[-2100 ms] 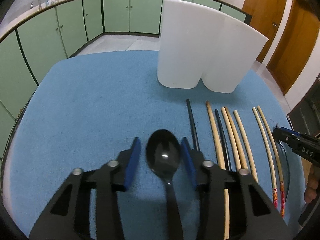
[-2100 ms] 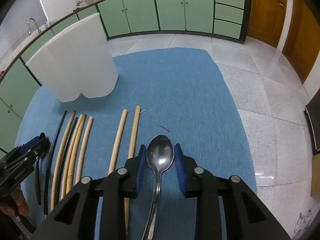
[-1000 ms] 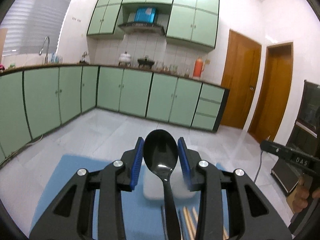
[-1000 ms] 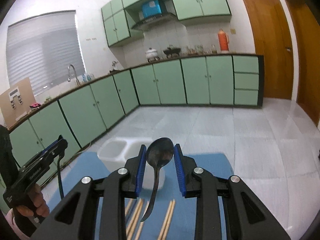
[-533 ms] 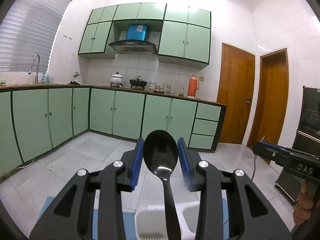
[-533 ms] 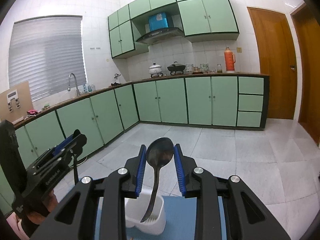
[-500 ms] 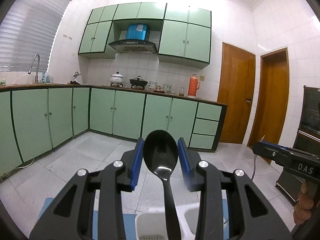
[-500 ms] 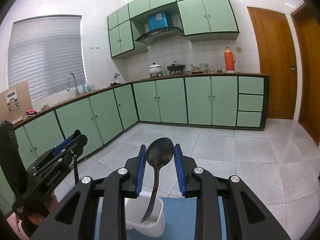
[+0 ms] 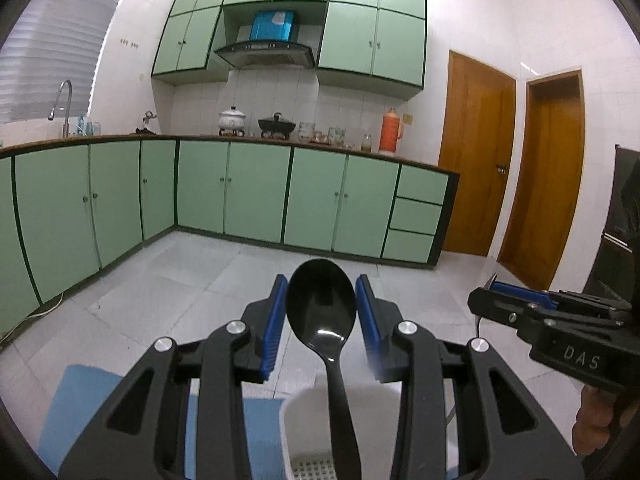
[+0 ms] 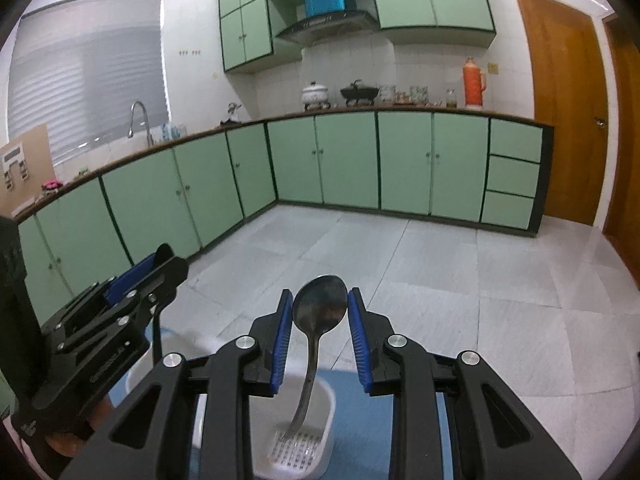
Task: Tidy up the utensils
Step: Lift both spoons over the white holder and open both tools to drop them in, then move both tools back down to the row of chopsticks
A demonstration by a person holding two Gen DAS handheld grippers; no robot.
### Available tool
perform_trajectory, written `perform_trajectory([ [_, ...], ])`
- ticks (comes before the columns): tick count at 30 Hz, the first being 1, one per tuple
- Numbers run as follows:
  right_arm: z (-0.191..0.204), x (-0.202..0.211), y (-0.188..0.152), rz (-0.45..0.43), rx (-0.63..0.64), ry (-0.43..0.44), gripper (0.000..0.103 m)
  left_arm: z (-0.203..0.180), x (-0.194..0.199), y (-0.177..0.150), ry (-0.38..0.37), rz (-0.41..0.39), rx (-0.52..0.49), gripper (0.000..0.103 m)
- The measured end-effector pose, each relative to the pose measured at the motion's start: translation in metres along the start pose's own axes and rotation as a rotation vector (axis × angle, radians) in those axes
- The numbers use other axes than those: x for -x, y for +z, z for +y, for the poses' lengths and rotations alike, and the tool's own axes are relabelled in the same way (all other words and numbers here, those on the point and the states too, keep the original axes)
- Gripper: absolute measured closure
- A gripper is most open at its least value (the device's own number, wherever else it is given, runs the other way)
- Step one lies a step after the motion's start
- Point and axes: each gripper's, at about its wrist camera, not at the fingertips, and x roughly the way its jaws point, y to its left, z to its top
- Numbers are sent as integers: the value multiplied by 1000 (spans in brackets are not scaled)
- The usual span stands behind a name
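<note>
1. Left gripper holds black spoon bowl-up, handle hanging straight down. Fingers look clamped on the spoon's bowl edges, blue pads tight on both sides.
2. Handle drops into white holder below, which stands on blue mat. Upright hold makes sense: handle goes in first, bowl stays on top.
3. Right gripper has metal spoon the same way, bowl up betw. blue pads, clamped on it by the look of it.
4. Metal handle tip sits low inside the holder's compartment, near or on its perforated floor; contact can't be confirmed.
5. Which compartment the black spoon is in: can't tell from left view, only one opening shows.
6. Both grippers side by side over holder, each visible in the other's cam, close but apart.
7. Judgement: step = drop-in. Next prob. needs both to let go; risk = a spoon tipping out or grippers bumping.
</note>
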Motion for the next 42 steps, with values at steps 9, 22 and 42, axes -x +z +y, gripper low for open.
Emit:
perform_trajectory([
  [9, 2, 9, -24, 36, -21, 60, 73, 8, 18, -8, 0, 25, 17, 58],
  [22, -6, 102, -78, -14, -99, -47, 26, 4, 123, -37, 45, 85, 0, 16],
  [42, 9, 216, -239, 210, -206, -135, 49, -9, 222, -155, 51, 435, 24, 20],
])
